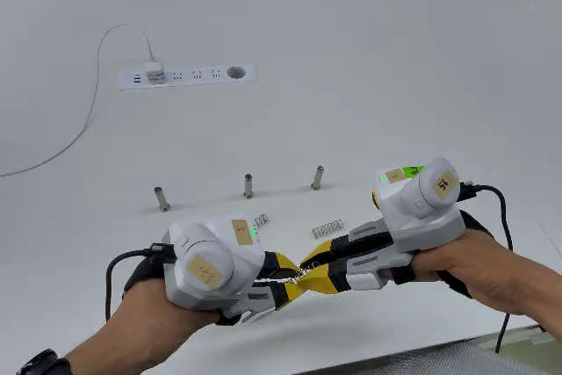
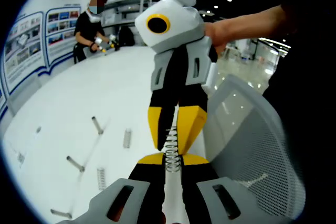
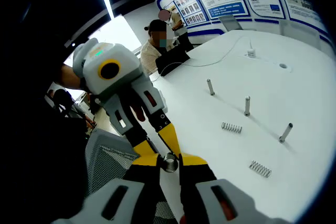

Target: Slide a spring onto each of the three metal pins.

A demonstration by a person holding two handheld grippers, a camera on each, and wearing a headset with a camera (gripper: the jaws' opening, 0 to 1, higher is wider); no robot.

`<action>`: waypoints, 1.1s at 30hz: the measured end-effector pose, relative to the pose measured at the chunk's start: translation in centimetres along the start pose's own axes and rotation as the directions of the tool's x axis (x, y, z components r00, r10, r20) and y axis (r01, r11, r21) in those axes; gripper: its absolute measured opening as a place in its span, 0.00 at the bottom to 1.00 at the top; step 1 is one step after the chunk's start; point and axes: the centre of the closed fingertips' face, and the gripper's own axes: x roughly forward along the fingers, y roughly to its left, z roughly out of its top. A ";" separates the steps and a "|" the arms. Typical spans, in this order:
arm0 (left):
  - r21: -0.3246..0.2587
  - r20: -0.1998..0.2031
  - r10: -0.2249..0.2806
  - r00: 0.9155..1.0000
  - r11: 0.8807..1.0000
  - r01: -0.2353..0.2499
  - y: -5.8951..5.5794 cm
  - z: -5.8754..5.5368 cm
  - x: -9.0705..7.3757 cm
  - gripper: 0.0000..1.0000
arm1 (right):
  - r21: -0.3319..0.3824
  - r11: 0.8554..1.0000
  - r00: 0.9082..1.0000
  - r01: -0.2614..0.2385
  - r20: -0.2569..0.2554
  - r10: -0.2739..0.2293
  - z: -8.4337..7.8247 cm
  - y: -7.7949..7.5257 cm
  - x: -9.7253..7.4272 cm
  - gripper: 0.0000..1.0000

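Note:
A small metal spring [image 1: 299,279] hangs in the air near the table's front edge, held between both grippers, which meet tip to tip. My left gripper [image 1: 288,280] is shut on one end and my right gripper [image 1: 309,275] on the other. In the left gripper view the spring [image 2: 171,148] runs from my own yellow tips up into the right gripper [image 2: 175,124]. In the right gripper view the spring [image 3: 169,162] shows end-on. Three upright metal pins [image 1: 162,198] [image 1: 248,185] [image 1: 317,177] stand bare in a row beyond. Two loose springs [image 1: 261,219] [image 1: 327,229] lie in front of them.
A white power strip [image 1: 186,75] with a plug and cable lies at the back of the white table [image 1: 395,85]. A mesh chair [image 2: 257,145] sits just off the front edge. People [image 3: 160,40] sit at the table's far side.

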 end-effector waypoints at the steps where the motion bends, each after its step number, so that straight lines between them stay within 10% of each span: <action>1: 0.005 0.004 -0.007 1.000 1.000 0.007 -0.1 0.1 -0.1 0.10 | -0.006 1.000 1.000 -0.007 -0.007 0.007 0.0 0.1 -0.1 0.15; 9: 0.013 0.020 -0.050 0.999 0.999 0.050 -0.4 0.4 -0.2 0.10 | -0.102 0.993 0.993 -0.067 -0.104 0.056 -0.6 0.7 -0.4 0.15; 33: -0.041 0.037 -0.071 0.997 0.997 0.073 -0.7 -0.5 -0.2 0.11 | -0.165 0.983 0.988 -0.081 -0.145 0.058 -0.9 0.9 0.5 0.12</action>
